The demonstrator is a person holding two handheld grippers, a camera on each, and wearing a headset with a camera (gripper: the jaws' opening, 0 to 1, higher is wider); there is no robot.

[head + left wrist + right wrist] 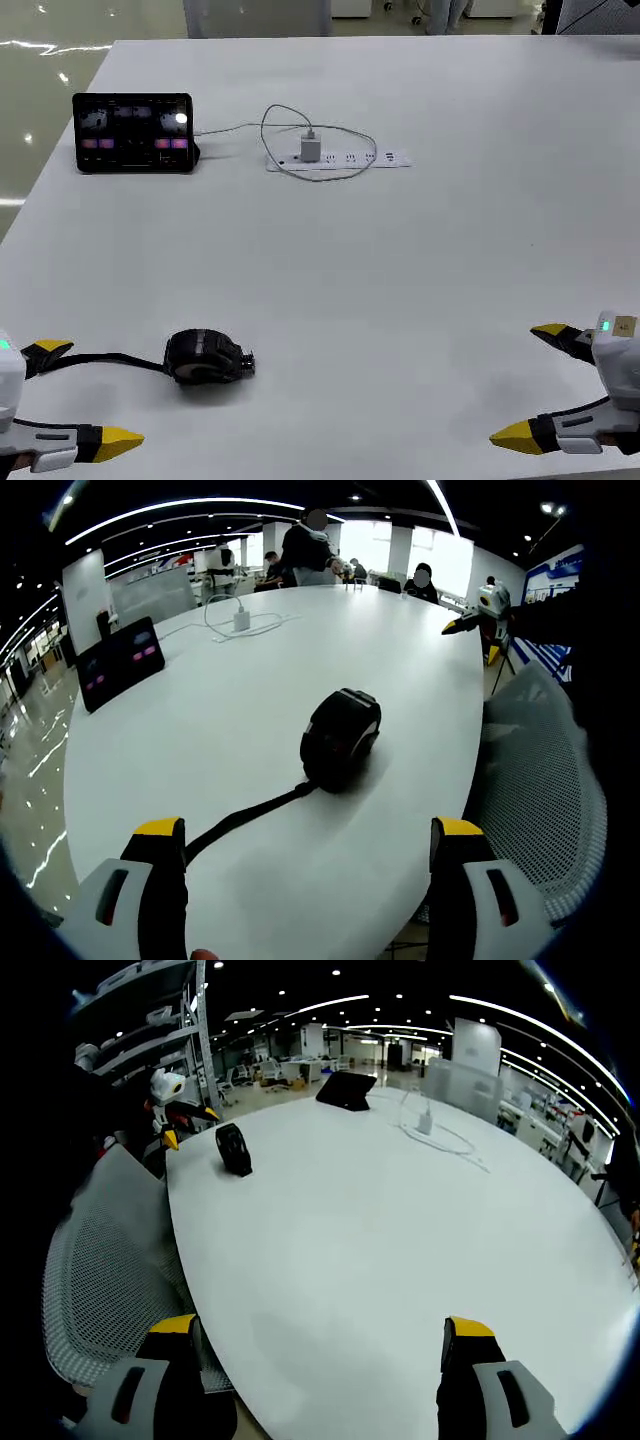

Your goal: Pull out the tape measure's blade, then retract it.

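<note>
A: Looking up close first. Seeing what?

B: Seeing the left gripper (85,393) at the near left edge of the white table (400,270). Gaping wide open and holding nothing.

A: And on the other side?

B: Seeing the right gripper (530,383) at the near right. Also gaping open, holding nothing, and hanging well apart from the left one.

A: Finding the tape measure where?

B: Finding the tape measure (208,357) lying on the table just past the left gripper. Looking black and round. Trailing a black strap (105,358) back toward one yellow tip of the left gripper. Not managing to tell about touching there.

A: Looking farther away now?

B: Spotting a tablet (133,133) glowing at the far left. Spotting a white power strip (340,160) near it, carrying a charger (310,149) and a looping white cable (275,120). Noticing people (305,545) past the far end of the table in the left gripper view.
</note>
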